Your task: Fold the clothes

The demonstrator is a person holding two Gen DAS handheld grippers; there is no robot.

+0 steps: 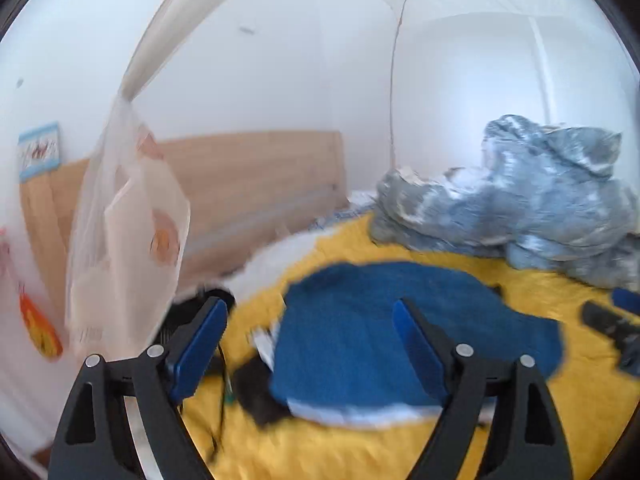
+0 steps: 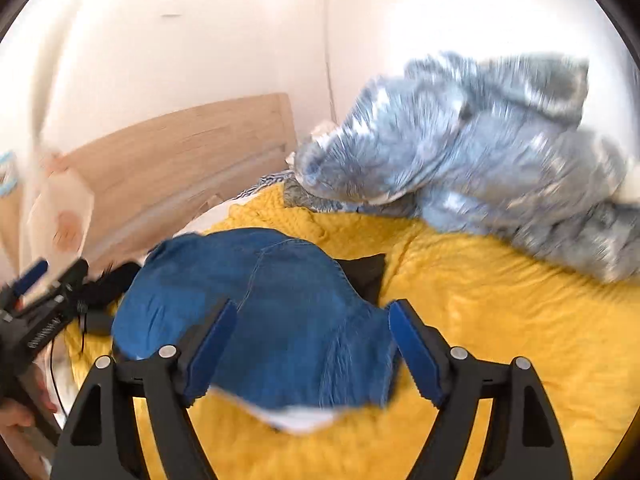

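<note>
Jeans [image 2: 272, 312], seemingly one blurred pair, lie free; left gripper [image 1: 308, 344] and right gripper [image 2: 312, 344] gape empty.

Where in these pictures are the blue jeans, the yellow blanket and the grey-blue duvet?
blue jeans [image 2: 280, 320]: right wrist view, middle of the denim.
yellow blanket [image 2: 500, 320]: right wrist view, bare stretch right of the jeans.
grey-blue duvet [image 1: 540, 200]: left wrist view, centre of the crumpled heap.

I can read no text, label, brand or number anywhere from here. The blue-bordered picture [image 1: 39, 150] on the wall and the printed plastic bag [image 1: 128, 232] hanging beside it carry markings, but blur leaves them illegible to me.
</note>
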